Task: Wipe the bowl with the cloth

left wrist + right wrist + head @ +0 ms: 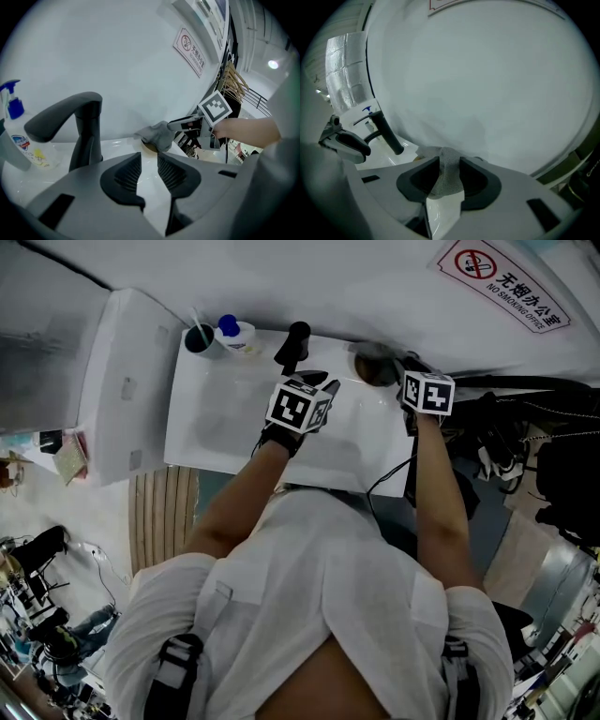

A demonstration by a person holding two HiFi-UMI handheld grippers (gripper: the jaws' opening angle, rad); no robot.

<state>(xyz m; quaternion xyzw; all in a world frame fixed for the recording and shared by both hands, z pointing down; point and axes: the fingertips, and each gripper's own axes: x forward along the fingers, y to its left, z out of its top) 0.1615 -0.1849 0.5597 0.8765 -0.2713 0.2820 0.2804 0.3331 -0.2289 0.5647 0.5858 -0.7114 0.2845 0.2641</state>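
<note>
A grey cloth [158, 134] lies bunched over a small brownish bowl [148, 148] on the back right corner of the white washbasin [220, 423]. My right gripper [396, 368] is at that corner. In the right gripper view the cloth [448, 172] fills the gap between its jaws, which stand apart, and no pinch shows. My left gripper [313, 378] hovers over the middle of the basin beside the black tap [292, 343]. It is open with nothing between its fingers, and it points towards the cloth.
A blue-capped soap bottle [235, 334] and a dark cup [200, 338] stand at the basin's back left. The tap [79, 126] rises just left of my left gripper. A white wall with a no-smoking sign [506, 282] closes the back. Cables and bags crowd the right.
</note>
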